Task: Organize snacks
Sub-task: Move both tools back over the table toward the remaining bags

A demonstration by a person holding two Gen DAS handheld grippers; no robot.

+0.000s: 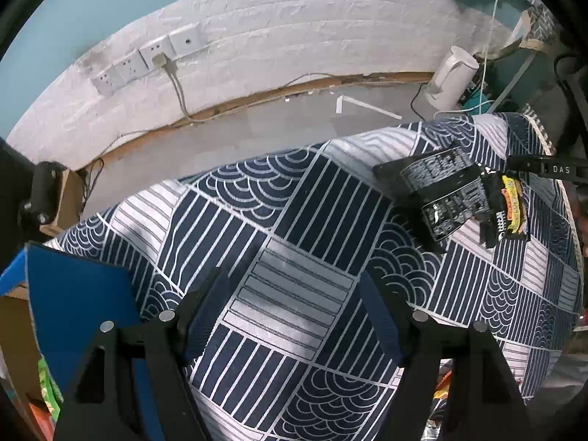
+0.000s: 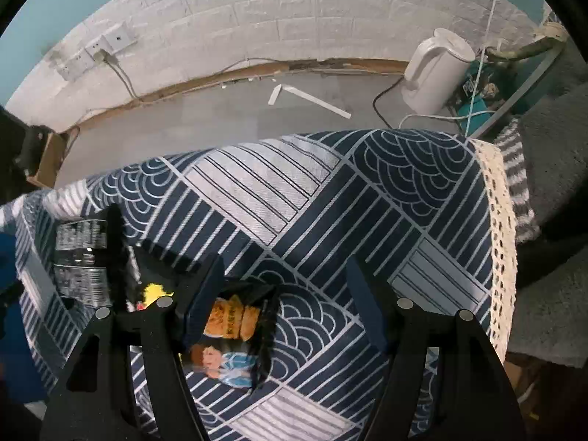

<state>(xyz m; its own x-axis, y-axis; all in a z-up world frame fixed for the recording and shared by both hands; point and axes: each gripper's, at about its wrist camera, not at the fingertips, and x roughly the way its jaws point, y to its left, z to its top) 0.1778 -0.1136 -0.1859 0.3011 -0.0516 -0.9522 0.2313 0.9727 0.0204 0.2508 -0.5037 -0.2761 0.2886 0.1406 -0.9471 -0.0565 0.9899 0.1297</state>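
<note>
Indoor light, moderate, cool blue cast, both views. Strong fisheye: wall (image 1: 279, 25) bricks and floor edge bow into arcs, black vignette at corners. Tablecloth (image 1: 301, 242) sharp at centre in left view, soft grey shadow band across pale patches between fingers. Glare on black snack packet (image 1: 448, 191), print washed silver. Right view: snack packet (image 2: 228, 338) between fingers slightly blurred, left edge smeared, dim. Kettle (image 2: 437, 70) evenly lit, no hard shadow. Gripper bodies near-black, little detail.
</note>
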